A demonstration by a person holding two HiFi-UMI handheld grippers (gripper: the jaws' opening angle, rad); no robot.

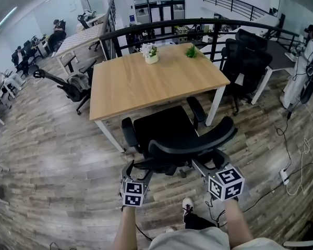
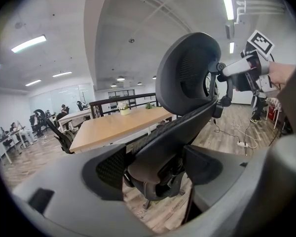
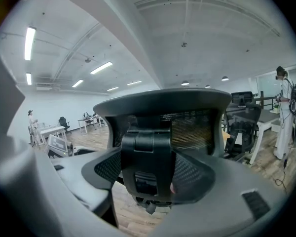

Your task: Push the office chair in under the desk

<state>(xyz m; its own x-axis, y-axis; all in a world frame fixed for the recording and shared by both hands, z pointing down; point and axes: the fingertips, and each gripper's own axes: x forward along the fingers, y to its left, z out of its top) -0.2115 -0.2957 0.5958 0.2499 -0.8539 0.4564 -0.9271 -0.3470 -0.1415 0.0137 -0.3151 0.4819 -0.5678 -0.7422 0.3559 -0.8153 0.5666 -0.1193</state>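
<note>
The black office chair (image 1: 167, 129) faces the wooden desk (image 1: 146, 82), its seat front at the desk's near edge and its headrest (image 1: 195, 139) toward me. My left gripper (image 1: 138, 166) is on the left side of the backrest's lower frame, and my right gripper (image 1: 208, 163) is on the right side. In the left gripper view the backrest edge (image 2: 187, 127) fills the gap of the left gripper (image 2: 155, 169). In the right gripper view the black back bracket (image 3: 148, 157) sits between the pads of the right gripper (image 3: 148, 174). Both are shut on the chair.
Two small potted plants (image 1: 151, 52) (image 1: 191, 51) stand at the desk's far edge. Another chair (image 1: 68, 85) is left of the desk, and more chairs (image 1: 248, 61) are to its right. A person (image 1: 302, 61) stands far right. Cables and a power strip (image 1: 284, 177) lie on the floor.
</note>
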